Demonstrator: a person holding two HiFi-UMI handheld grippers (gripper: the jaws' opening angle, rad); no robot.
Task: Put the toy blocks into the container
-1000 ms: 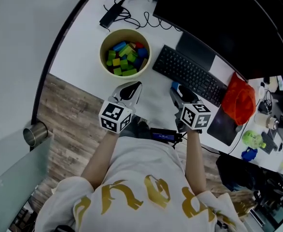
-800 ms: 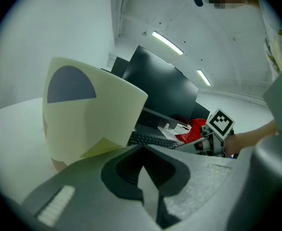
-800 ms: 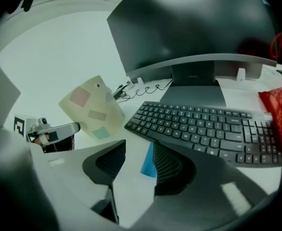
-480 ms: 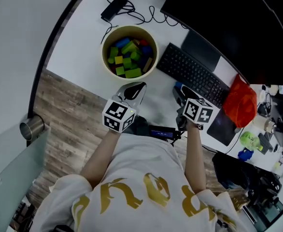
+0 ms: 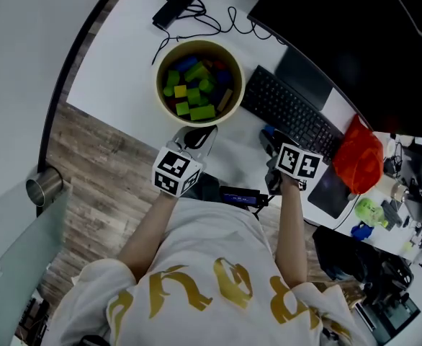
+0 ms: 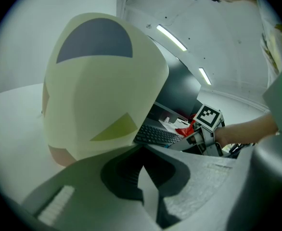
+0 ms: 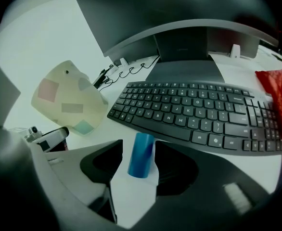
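Note:
A cream round container stands on the white desk, filled with several green, blue, yellow and red blocks. My left gripper sits just before its near rim, shut with nothing between the jaws; in the left gripper view the container wall looms right ahead. My right gripper is by the keyboard's near edge. Its jaws stand on either side of a blue cylinder block, shut on it. That block shows as a blue spot in the head view.
A black keyboard lies right of the container, a dark monitor behind it. A red cloth is at the right. A power adapter with cables lies behind the container. A metal cup stands on the floor at the left.
The head view has drifted, so the container sits further right and lower in the picture. Both grippers keep about the same places at the desk's near edge.

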